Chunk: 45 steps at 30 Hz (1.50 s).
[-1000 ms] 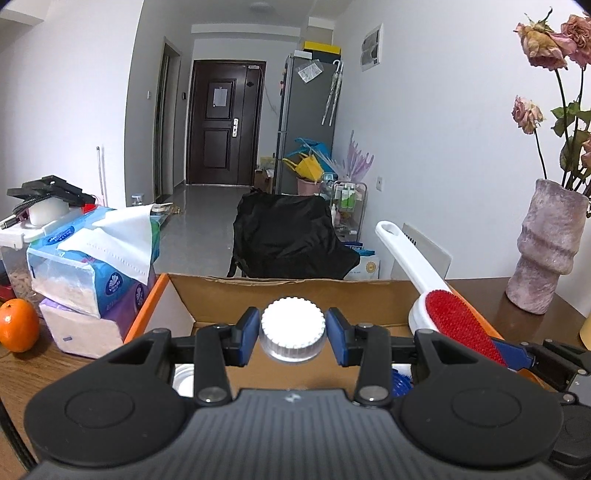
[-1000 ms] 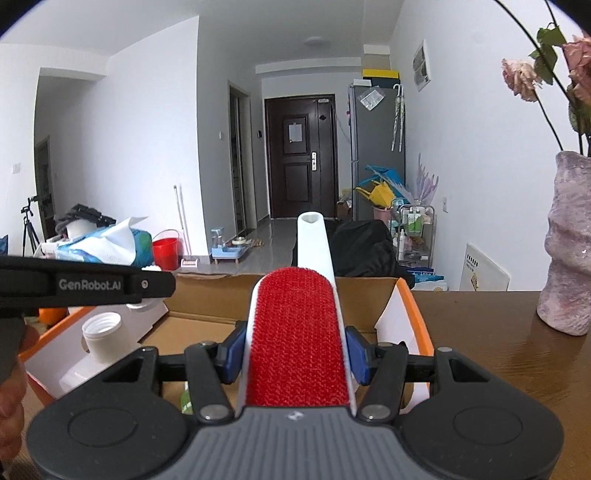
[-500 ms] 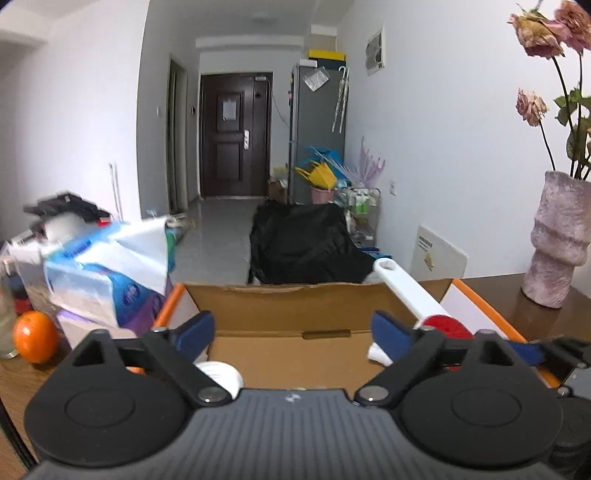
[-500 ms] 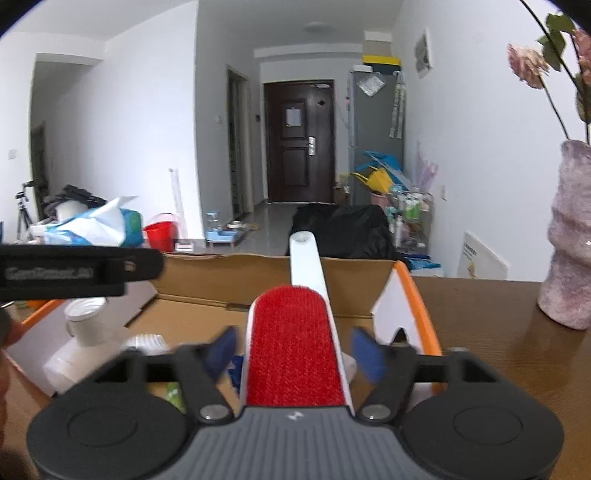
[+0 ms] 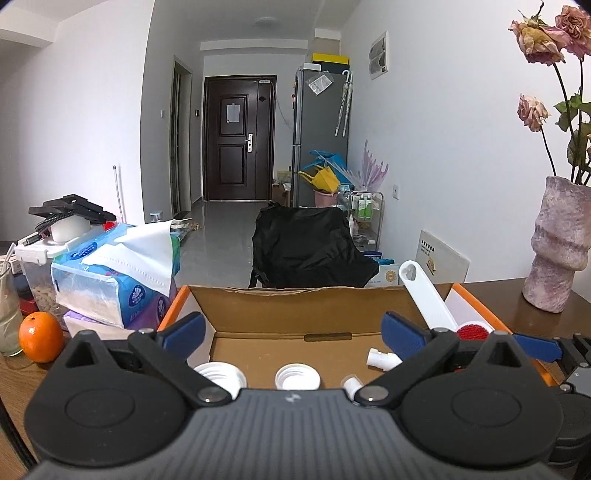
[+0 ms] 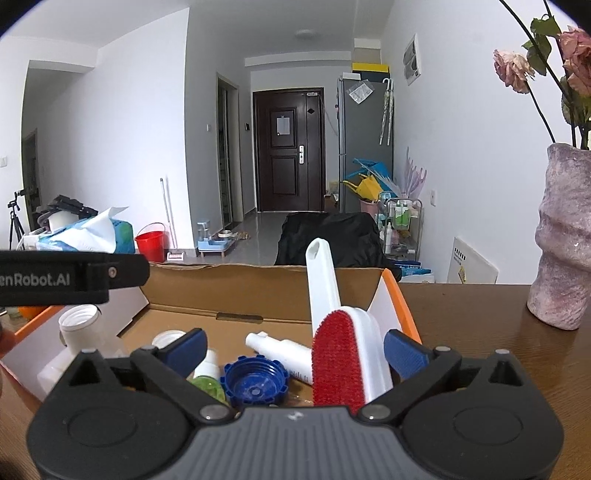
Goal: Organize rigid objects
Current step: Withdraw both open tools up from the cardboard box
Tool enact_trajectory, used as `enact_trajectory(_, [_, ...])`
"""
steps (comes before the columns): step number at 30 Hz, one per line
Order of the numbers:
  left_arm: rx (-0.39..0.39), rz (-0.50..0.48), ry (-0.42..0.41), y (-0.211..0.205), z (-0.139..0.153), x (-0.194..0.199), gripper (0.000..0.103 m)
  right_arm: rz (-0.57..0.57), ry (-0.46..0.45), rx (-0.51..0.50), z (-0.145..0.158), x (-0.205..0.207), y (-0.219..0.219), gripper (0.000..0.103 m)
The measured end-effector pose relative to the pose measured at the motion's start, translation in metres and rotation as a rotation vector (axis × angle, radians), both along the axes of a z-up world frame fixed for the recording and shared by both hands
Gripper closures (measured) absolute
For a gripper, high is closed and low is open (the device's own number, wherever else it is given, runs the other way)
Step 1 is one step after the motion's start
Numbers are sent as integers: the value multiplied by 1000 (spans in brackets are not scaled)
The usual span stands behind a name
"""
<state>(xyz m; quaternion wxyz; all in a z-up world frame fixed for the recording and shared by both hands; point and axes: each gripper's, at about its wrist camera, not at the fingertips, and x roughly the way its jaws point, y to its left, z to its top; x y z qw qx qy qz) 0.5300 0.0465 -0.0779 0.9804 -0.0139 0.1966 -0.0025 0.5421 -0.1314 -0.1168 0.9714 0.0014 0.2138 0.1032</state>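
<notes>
Both claws opening, gripping nothing, lint brush (image 6: pixel 341 332) in box (image 6: pixel 258 284), handle angled up and away.

A mottled pink vase (image 6: pixel 565 236) of wilted roses (image 5: pixel 543 33) stands on a wooden table (image 6: pixel 472 332); across it, stacked tissue packs (image 5: pixel 118 280) sit beside an orange (image 5: pixel 40 341). Beyond, a dark door (image 6: pixel 288 155), grey refrigerator (image 5: pixel 321 136) and red bucket (image 6: pixel 150 242).

Left gripper (image 5: pixel 291 330) tilted slightly downward, jaws opening wide with nothing gripped, right gripper (image 6: pixel 293 349) alongside at the same tilt, jaws likewise opening, pads pressing nothing
</notes>
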Motion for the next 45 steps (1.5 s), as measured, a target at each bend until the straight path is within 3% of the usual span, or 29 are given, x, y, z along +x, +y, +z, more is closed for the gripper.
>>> enact_trajectory(17, [-23, 1, -6, 0, 4, -23, 0, -2, -45, -2, 8, -27, -9, 0])
enact_trajectory(31, [-38, 17, -22, -6, 9, -84, 0, -15, -74, 4, 13, -95, -19, 0])
enact_trajectory(45, [-38, 46, -11, -14, 6, -150, 0, -19, -47, 2, 11, -165, -40, 0])
